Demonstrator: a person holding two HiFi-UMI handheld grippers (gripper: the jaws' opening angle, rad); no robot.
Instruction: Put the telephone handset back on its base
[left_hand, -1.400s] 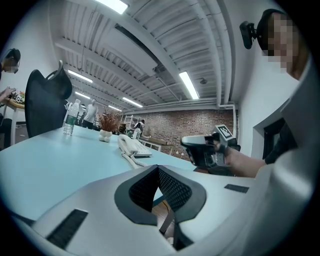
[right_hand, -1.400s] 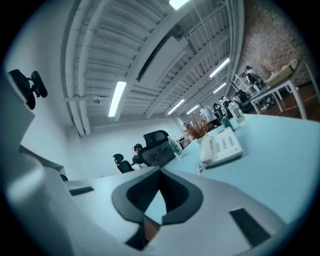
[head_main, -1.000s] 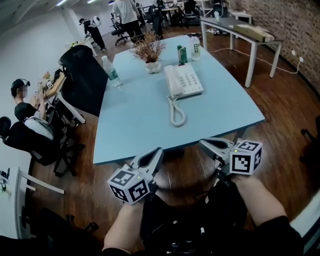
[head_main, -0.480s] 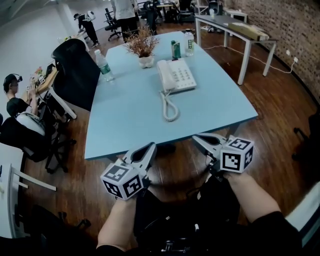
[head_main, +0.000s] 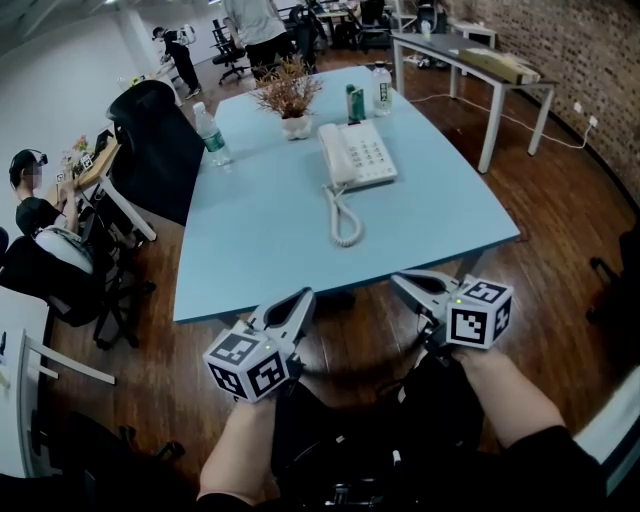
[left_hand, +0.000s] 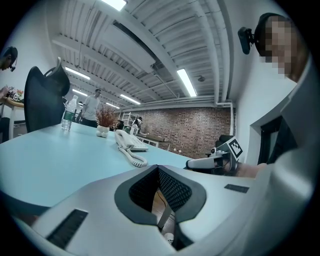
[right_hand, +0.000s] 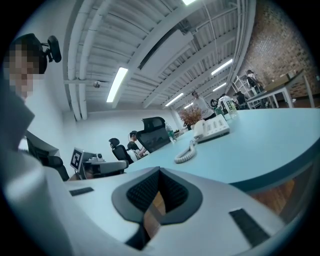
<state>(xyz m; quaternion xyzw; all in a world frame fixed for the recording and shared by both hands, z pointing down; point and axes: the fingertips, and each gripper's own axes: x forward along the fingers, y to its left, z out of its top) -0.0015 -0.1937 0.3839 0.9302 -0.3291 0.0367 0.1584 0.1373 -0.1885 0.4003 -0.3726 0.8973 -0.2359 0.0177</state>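
Observation:
A white telephone (head_main: 365, 155) stands on the light blue table (head_main: 260, 240), far side of the middle. Its handset (head_main: 331, 160) lies along the base's left side, and the coiled cord (head_main: 343, 218) loops toward me. Both grippers hang before the table's near edge, over the wooden floor and well short of the phone. My left gripper (head_main: 300, 300) is shut with nothing in it, and so is my right gripper (head_main: 405, 283). The left gripper view shows the telephone (left_hand: 131, 141) far off beyond the shut jaws. The right gripper view shows the telephone (right_hand: 215, 129) likewise.
Behind the phone stand a potted dry plant (head_main: 288, 100), a green can (head_main: 353, 103) and a bottle (head_main: 380, 90). A water bottle (head_main: 212, 135) stands at the table's left edge beside a black chair (head_main: 155, 140). People sit at the left. A second table (head_main: 470, 55) stands at the back right.
The head view has shifted a little. Both grippers have stayed shut in front of the table's near edge, and the phone has not moved.

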